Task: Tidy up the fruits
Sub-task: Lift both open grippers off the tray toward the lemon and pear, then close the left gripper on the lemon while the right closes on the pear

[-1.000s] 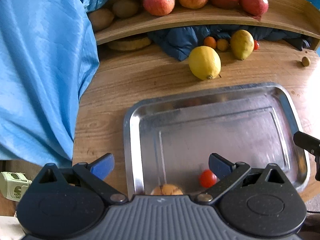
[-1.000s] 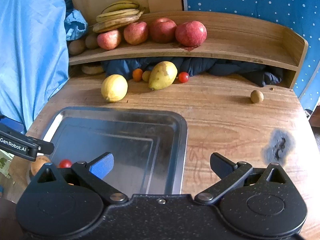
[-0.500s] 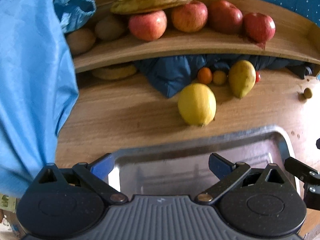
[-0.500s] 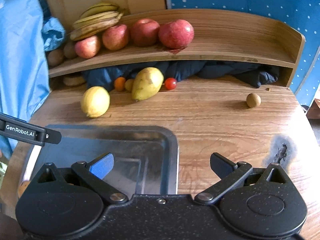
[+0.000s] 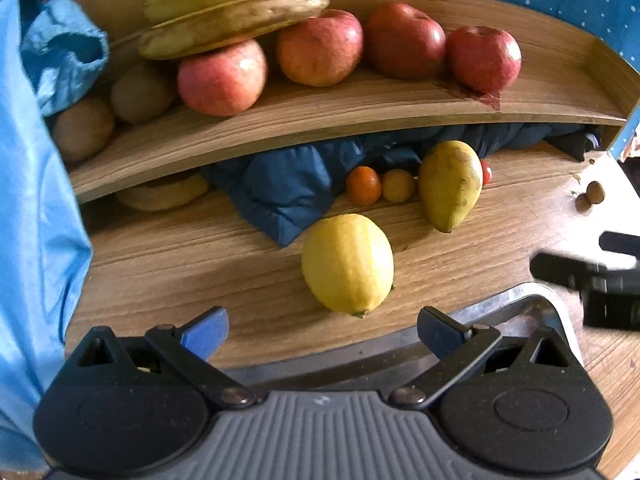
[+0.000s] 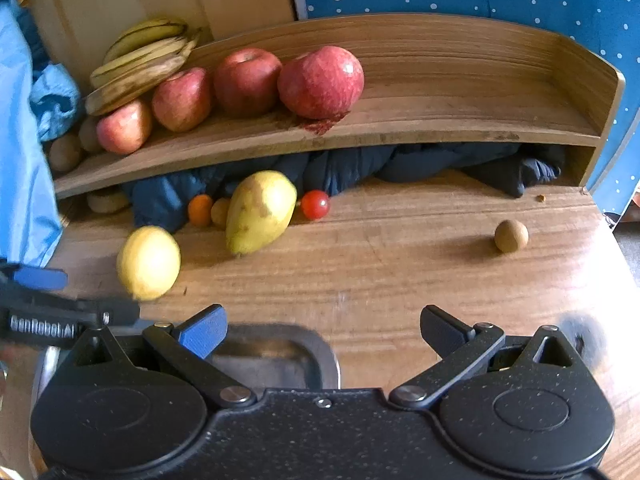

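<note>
Two tools, both with jaws spread wide and gripping nothing. Left tool (image 5: 322, 330) hangs over the near tabletop (image 5: 180, 264), its fingers framing a lemon (image 5: 347, 263) that lies just ahead of them, apart from both pads. Right tool (image 6: 323, 326) sits above the far corner of a metal tray (image 6: 316, 354); open wood lies between its fingers. In the right wrist view the left tool shows as a blurred dark bar at the left edge, beside the lemon (image 6: 148, 262).

Tray rim (image 5: 520, 300) runs across the lower right of the left view, its inside hidden by the tool body.

Loose fruit on the tabletop, behind the lemon: a pear (image 6: 259, 210) lying on its side, stem end toward the camera; a small orange (image 6: 200, 210) and a duller yellow-orange fruit (image 6: 220, 212) touching each other at the pear's left; a cherry tomato (image 6: 315, 204) just right of the pear. A small brown round fruit (image 6: 511, 235) sits well apart on the right.

Dark blue cloth (image 6: 360, 168) is bunched under a curved wooden shelf (image 6: 440, 120). On the shelf: four red apples (image 6: 320, 82) in a row, bananas (image 6: 140, 60) resting on the leftmost apples, brown fruits (image 5: 140, 92) at the far left. Light blue fabric (image 5: 36, 200) hangs along the left edge.
</note>
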A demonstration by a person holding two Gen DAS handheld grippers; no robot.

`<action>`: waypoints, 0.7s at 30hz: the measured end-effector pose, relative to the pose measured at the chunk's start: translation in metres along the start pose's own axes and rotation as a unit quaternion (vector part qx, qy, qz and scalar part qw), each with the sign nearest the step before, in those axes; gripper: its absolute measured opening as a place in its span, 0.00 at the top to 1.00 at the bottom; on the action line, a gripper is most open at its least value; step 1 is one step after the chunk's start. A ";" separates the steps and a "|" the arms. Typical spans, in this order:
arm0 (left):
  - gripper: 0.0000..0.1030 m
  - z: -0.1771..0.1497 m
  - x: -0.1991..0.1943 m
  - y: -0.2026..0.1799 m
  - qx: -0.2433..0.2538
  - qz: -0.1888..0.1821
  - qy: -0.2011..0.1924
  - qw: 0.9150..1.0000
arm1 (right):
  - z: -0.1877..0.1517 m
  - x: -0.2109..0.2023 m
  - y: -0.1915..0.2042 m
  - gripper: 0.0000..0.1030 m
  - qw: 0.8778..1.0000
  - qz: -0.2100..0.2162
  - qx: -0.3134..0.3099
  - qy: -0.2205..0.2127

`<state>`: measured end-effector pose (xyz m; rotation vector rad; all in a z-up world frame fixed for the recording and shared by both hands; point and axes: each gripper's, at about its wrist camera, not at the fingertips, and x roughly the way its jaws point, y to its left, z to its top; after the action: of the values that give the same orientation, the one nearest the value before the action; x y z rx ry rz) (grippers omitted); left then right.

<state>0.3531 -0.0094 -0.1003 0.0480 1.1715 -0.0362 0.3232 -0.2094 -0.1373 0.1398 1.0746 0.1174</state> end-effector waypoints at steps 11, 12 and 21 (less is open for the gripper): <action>0.01 0.008 0.020 0.005 0.007 -0.041 -0.005 0.999 | 0.035 0.030 0.001 0.01 0.999 0.030 0.037 0.014; 0.01 0.009 0.021 0.005 0.008 -0.044 -0.004 0.999 | 0.036 0.033 0.003 0.01 0.999 0.035 0.036 0.016; 0.05 0.020 0.031 0.008 0.009 -0.070 -0.011 0.997 | 0.050 0.052 0.019 0.05 0.998 0.046 0.020 0.023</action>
<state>0.3836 -0.0027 -0.1212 -0.0187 1.1510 -0.1712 0.3917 -0.1847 -0.1557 0.2234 1.1179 0.1824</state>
